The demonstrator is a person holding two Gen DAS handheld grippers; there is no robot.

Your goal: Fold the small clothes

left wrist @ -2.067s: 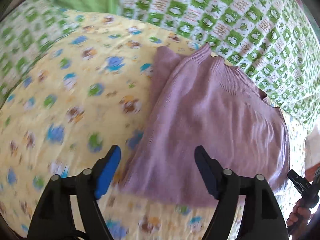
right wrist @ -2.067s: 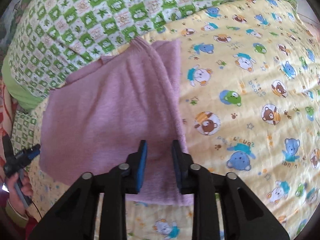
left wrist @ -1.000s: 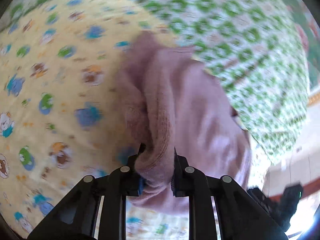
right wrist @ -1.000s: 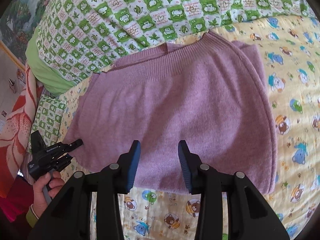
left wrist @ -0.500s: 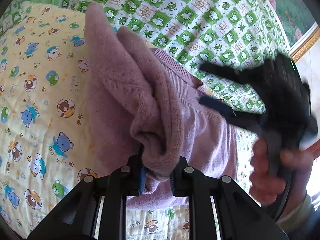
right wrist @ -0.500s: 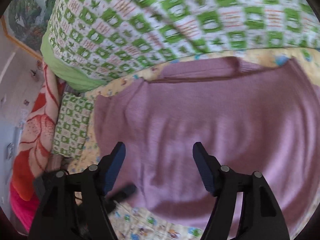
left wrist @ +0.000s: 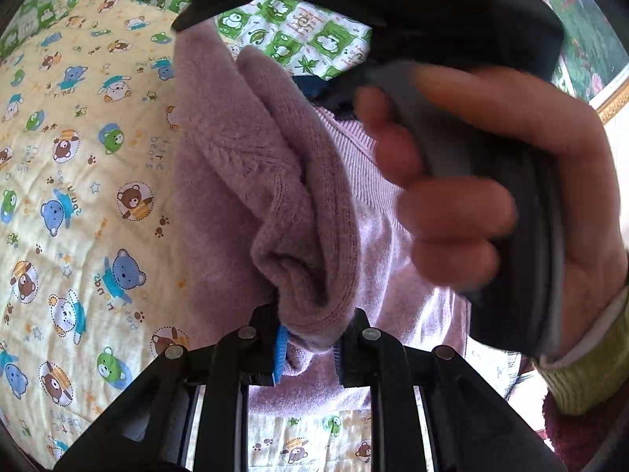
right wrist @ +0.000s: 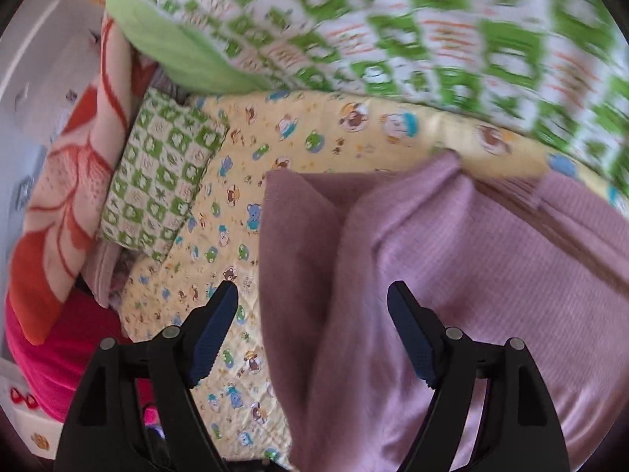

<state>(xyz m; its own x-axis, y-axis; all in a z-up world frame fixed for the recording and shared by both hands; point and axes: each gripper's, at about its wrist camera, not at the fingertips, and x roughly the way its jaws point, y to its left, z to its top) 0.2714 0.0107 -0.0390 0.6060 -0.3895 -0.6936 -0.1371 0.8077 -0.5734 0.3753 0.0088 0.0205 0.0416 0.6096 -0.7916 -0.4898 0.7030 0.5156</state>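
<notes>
Tongs, two pairs, one in each of your hands. Left gripper [left wrist: 308, 348]: jaws drawn close and clamped on a bunched fold of the purple sweater [left wrist: 243, 165], whose hemmed edge bulges up between the blue pads [left wrist: 280, 348]. From that pinch the gathered knit rises in a ridge away from the camera, the rest of the garment spread flat beneath it. Right gripper [right wrist: 314, 330]: jaws wide apart, having just been opening, pads clear of the cloth; the sweater's edge and one raised fold lie below the gap, nothing pinched. Your right hand [left wrist: 511, 196], seen from the left wrist, is wrapped around that gripper's black handle, close above the sweater's ribbed neckline, a yellow-green cuff [left wrist: 589, 365] at the wrist. Sweater: lies on the yellow bear-print quilt [left wrist: 78, 157], its neck end toward the green-and-white checked bedding [right wrist: 432, 19]. Surroundings, from the right wrist: small checked pillow [right wrist: 157, 173] left of the sweater, well apart from it; orange-and-cream patterned blanket [right wrist: 67, 181] beyond it; bright pink fabric [right wrist: 51, 358] at the lower left edge. The upper part of this view is blurred.
</notes>
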